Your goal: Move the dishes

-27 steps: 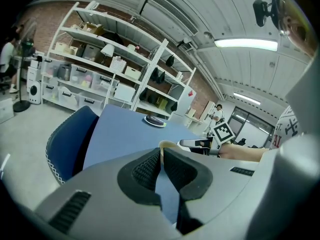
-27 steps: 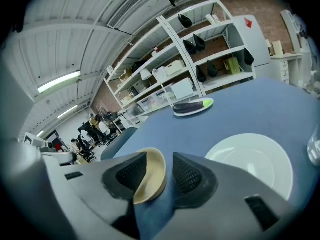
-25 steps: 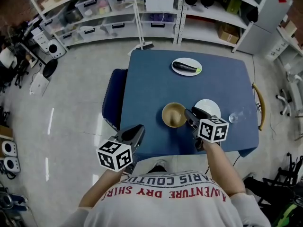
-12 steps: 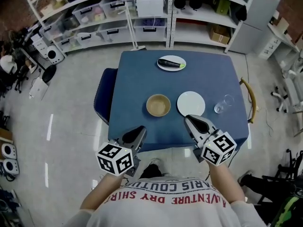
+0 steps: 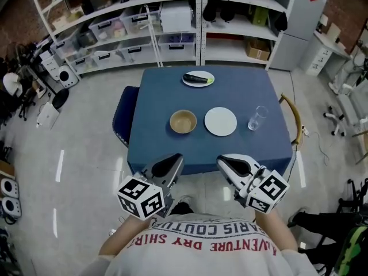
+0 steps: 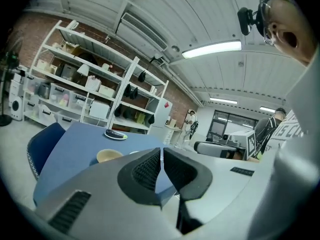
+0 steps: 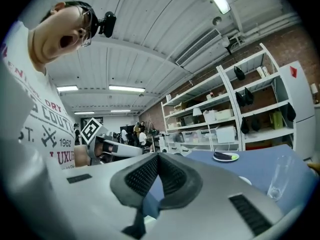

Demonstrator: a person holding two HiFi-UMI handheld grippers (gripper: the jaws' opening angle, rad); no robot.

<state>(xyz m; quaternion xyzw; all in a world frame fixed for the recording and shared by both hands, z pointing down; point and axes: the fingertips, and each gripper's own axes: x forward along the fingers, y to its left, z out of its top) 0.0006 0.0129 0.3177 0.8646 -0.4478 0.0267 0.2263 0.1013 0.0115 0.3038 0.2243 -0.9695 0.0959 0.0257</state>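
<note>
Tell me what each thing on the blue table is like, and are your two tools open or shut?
Bowl: upright, empty.
White plate: flat, empty.
Far plate: holds a dark vegetable.
Glass: upright, looks empty.
Left tool: shut, holding nothing.
Right tool: shut, holding nothing.

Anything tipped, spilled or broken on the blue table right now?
Nothing stands out. The tan bowl, empty white plate and clear glass stand upright in a row; the far white plate holds a dark vegetable. No spill shows on the blue table.
</note>
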